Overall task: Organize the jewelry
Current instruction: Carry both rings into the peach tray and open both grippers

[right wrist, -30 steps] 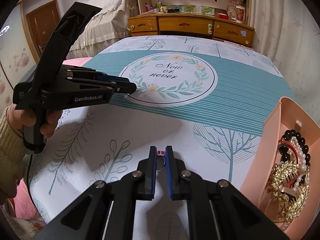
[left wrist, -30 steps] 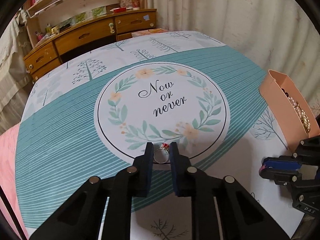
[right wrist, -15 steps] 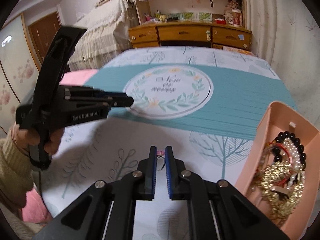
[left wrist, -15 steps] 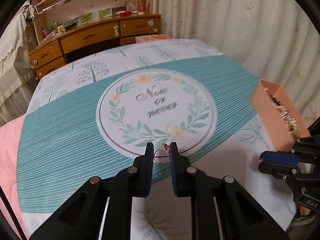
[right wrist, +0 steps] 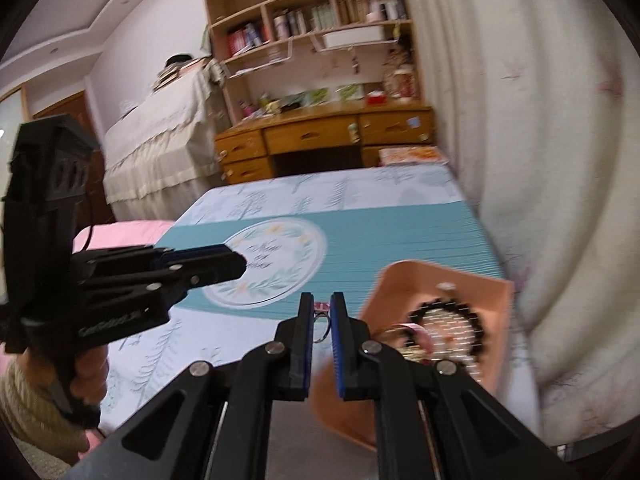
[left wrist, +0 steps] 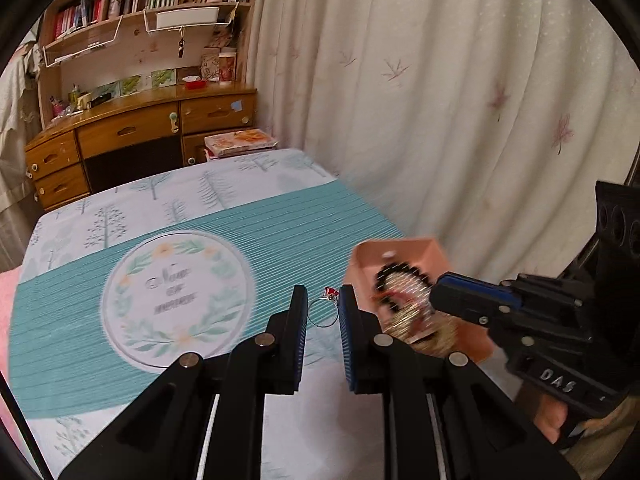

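Each gripper's jaws pinch a ring: left gripper a red-stoned ring, right gripper a thin ring. Both hang above the bed's right edge, beside the pink tray. Best carry each ring fully over the tray's rim before releasing.

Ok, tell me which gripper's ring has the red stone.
The left gripper holds it: a silver ring with a red stone on top. The ring in the right gripper is darker, with a pink top.
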{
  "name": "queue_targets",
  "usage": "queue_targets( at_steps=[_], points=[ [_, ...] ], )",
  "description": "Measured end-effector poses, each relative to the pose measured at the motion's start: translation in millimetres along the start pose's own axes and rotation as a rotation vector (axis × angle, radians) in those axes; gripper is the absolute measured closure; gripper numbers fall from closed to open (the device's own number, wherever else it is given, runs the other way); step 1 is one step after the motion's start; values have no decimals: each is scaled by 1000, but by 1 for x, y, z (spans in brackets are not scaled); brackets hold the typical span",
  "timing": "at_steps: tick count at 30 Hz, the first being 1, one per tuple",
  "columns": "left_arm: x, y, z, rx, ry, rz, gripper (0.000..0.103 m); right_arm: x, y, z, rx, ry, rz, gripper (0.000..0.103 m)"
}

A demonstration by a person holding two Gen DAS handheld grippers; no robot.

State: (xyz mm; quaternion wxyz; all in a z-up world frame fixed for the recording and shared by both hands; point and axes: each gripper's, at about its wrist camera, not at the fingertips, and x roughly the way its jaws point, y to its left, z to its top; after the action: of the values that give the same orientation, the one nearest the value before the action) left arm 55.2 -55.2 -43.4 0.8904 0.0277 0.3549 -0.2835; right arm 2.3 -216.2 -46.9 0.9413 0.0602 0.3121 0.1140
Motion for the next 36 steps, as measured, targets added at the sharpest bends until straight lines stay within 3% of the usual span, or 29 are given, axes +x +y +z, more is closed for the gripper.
queue_targets(
  at_steps=[6,12,14,16,18,20,22,30,32,36],
  points=[
    [23,-40,2,-22,45,1,89,-6,-29,2,28,14,-28,95],
    [39,-63,-13,-14,108,25,89,-1,-50,-8,78,63,7,94],
    [39,-67,-16,-16,114,33,80,2,-55,-11,102,83,23,93],
    [36,-71,-19,-10,107,55,50,2,-57,-14,117,92,34,90],
    [30,-73,-20,-6,84,83,35,2,-58,-15,126,88,36,83],
    [25,-76,-20,4,69,109,33,-1,-60,-16,136,78,34,79],
    [20,-78,-20,8,60,136,22,-3,-60,-16,144,73,34,79],
    [1,-74,-21,-28,31,234,5,-13,-53,-14,120,58,21,76],
    [-7,-71,-21,-49,11,262,1,-18,-50,-13,110,49,14,66],
    [-22,-66,-21,-86,-19,316,1,-26,-45,-9,102,35,9,57]
  ],
)
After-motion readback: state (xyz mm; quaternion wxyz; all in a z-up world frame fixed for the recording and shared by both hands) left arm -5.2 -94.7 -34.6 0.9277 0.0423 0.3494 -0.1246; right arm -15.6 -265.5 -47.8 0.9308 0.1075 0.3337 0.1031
